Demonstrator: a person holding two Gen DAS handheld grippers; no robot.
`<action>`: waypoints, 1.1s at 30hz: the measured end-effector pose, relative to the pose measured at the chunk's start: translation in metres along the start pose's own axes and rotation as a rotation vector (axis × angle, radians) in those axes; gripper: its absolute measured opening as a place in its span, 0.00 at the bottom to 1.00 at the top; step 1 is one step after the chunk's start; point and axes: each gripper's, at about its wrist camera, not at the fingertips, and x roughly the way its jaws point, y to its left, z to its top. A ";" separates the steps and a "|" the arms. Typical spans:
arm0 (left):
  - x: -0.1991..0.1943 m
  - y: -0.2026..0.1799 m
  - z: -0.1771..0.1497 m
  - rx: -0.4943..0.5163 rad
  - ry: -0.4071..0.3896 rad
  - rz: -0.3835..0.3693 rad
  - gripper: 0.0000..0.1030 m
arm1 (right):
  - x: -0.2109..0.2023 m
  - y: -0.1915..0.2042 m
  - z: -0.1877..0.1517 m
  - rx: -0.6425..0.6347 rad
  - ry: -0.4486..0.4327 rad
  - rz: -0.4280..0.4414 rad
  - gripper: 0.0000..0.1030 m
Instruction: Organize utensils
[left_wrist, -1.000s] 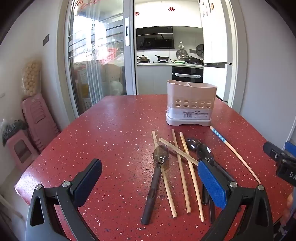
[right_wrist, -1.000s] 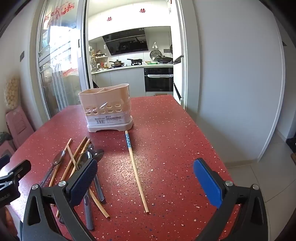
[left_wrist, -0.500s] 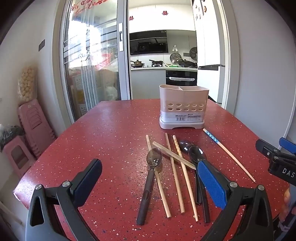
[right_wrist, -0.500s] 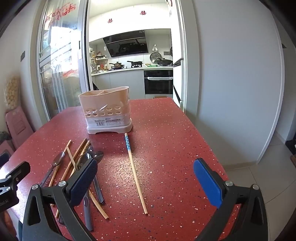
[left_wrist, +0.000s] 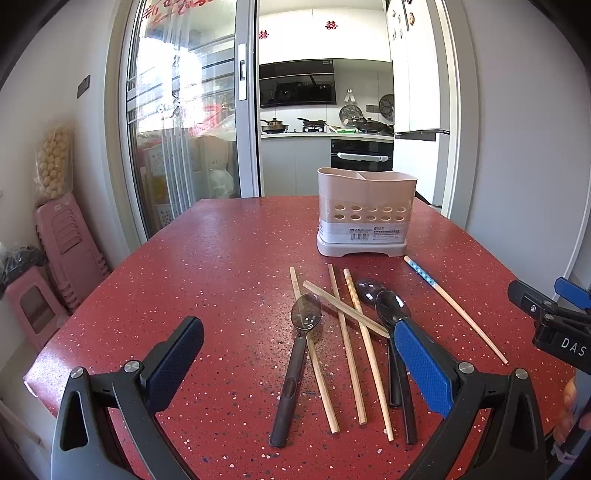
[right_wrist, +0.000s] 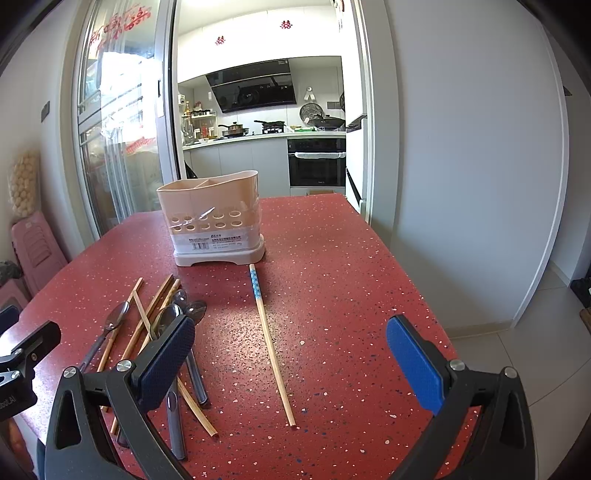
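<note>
A beige utensil holder with two compartments stands on the red table; it also shows in the right wrist view. In front of it lie several wooden chopsticks, three dark spoons and a blue-patterned chopstick, also in the right wrist view. My left gripper is open and empty above the near spoon. My right gripper is open and empty above the patterned chopstick's near end; it shows at the right edge of the left view.
The table's right edge drops to a tiled floor by a white wall. Pink stacked stools stand left of the table. A glass sliding door and a kitchen lie behind.
Both grippers have tilted up a little and drawn back slightly, so the utensils and holder sit lower in view. Nothing on the table has moved.
</note>
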 end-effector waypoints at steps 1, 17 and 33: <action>0.000 0.000 0.000 0.000 -0.001 0.000 1.00 | 0.001 0.000 0.000 0.001 0.004 0.001 1.00; -0.002 -0.001 0.001 -0.001 -0.002 0.001 1.00 | -0.001 0.001 0.000 -0.003 0.001 0.004 1.00; -0.002 -0.002 0.002 -0.002 -0.002 0.000 1.00 | -0.001 0.003 -0.001 -0.003 0.005 0.005 1.00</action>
